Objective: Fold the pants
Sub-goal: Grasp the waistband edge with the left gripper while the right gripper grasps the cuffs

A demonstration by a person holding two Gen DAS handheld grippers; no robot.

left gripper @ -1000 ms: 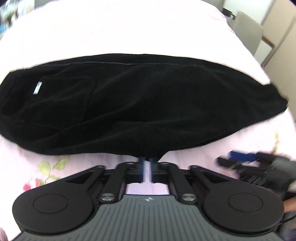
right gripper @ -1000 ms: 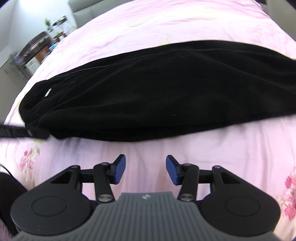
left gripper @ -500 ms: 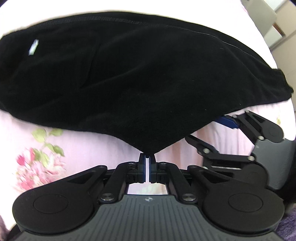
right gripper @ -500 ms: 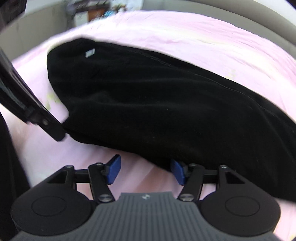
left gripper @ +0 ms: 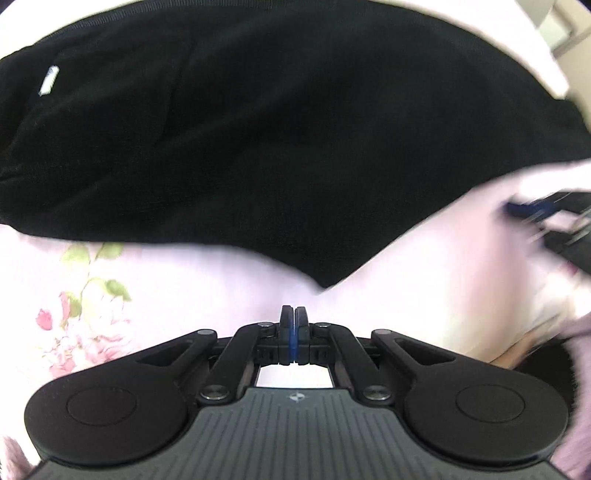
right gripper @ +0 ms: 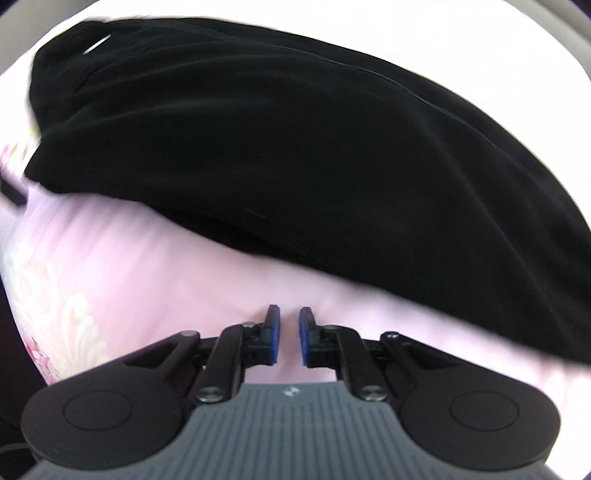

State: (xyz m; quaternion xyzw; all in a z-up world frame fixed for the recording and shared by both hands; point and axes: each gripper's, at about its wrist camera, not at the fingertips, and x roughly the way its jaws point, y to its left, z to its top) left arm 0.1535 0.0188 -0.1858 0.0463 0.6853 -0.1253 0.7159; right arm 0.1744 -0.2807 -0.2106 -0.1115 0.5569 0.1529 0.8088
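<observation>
The black pants (left gripper: 277, 140) lie folded lengthwise across the pink bed sheet (left gripper: 184, 280), with a small white label (left gripper: 48, 79) near their left end. A pointed corner of their near edge (left gripper: 325, 280) rests on the sheet just beyond my left gripper (left gripper: 294, 314). That gripper is shut, pad on pad, with no cloth visible between them. My right gripper (right gripper: 289, 321) hovers over bare sheet in front of the pants (right gripper: 295, 155). Its jaws are closing, a narrow gap still between them and nothing in it. It also appears as a blur, the right gripper (left gripper: 535, 210), at the right edge.
The sheet carries a floral print (left gripper: 74, 314) at the near left. Pale furniture (left gripper: 569, 29) stands beyond the bed's far right corner. A blurred dark part (right gripper: 13, 192) shows at the left edge of the right wrist view.
The left gripper sank toward the sheet; the pants corner that was pulled to its tips now lies apart from them. The right gripper's jaws narrowed from wide and it swung along the near edge.
</observation>
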